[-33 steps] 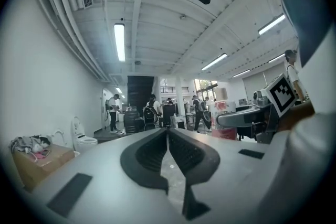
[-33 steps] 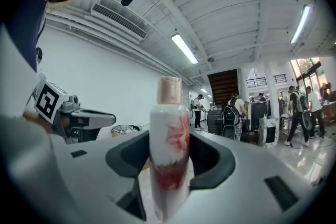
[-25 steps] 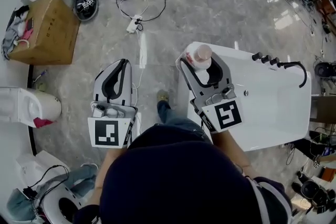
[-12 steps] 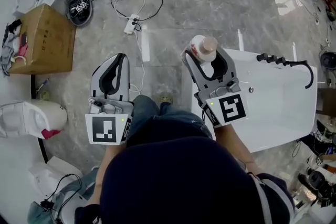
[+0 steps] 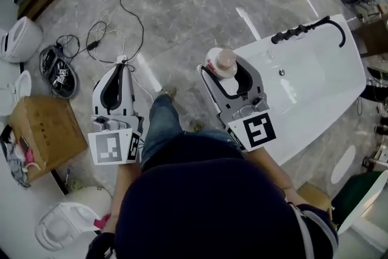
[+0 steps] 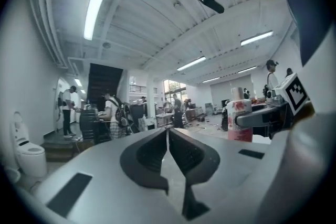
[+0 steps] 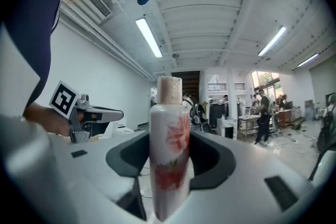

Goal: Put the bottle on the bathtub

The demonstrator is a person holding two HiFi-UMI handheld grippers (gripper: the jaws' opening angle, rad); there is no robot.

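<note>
My right gripper (image 5: 223, 73) is shut on a white bottle (image 5: 220, 62) with a pink cap and a red flower print, held upright. In the right gripper view the bottle (image 7: 169, 149) stands between the dark jaws. It hangs over the near left corner of the white bathtub (image 5: 315, 76), which runs off to the right in the head view. My left gripper (image 5: 113, 83) is shut and holds nothing, level over the marble floor to the left of the person's leg. From the left gripper view, the closed jaws (image 6: 167, 132) meet, and the bottle (image 6: 240, 121) shows at right.
A black faucet set (image 5: 309, 26) sits on the tub's far rim. Cables and a power strip (image 5: 121, 60) trail across the floor. A cardboard box (image 5: 45, 133), a black headset (image 5: 59, 67) and white toilets (image 5: 63, 224) lie at the left. People stand in the far room.
The head view has swung, so the tub now lies diagonally to the upper right and the box has dropped to lower left. The right gripper still holds the bottle over the tub corner.
</note>
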